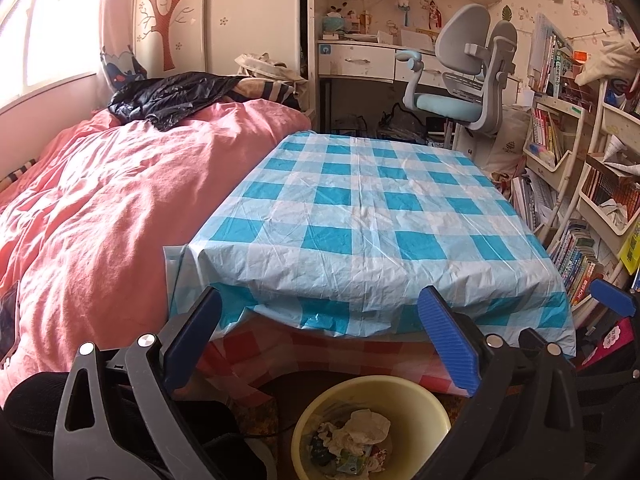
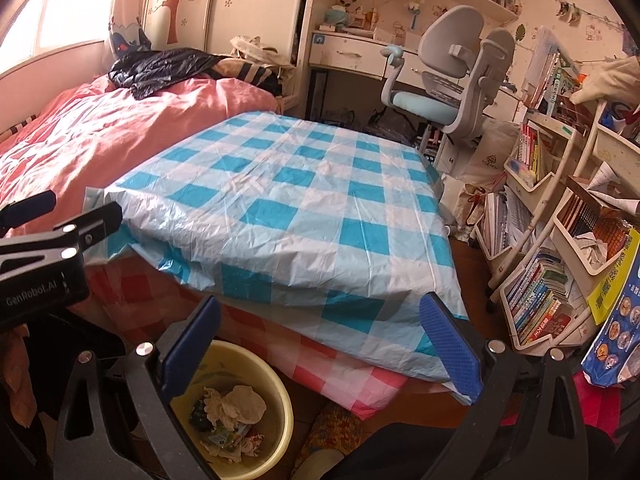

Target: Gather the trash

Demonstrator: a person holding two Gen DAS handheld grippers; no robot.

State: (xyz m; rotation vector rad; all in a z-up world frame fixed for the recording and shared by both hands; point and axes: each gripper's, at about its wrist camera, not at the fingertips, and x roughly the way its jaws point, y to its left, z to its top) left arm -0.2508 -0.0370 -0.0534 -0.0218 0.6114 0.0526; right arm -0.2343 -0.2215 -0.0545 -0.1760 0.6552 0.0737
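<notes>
A yellow bin (image 1: 436,412) (image 2: 276,404) stands on the floor below the near edge of the table. Crumpled paper and wrappers (image 1: 360,428) (image 2: 236,404) lie inside it. My left gripper (image 1: 320,340) hangs open above the bin, nothing between its blue pads. My right gripper (image 2: 320,344) is open too, to the right of the bin at the table's near corner. The left gripper's body (image 2: 48,260) shows at the left of the right wrist view. The blue-and-white checked tablecloth (image 1: 360,200) (image 2: 288,192) is bare.
A pink-covered bed (image 1: 100,200) runs along the table's left side, with a black bag (image 1: 172,96) on it. A grey desk chair (image 1: 464,80) and desk stand behind. Book-filled shelves (image 2: 552,240) crowd the right. A red checked cloth (image 2: 340,364) hangs under the blue one.
</notes>
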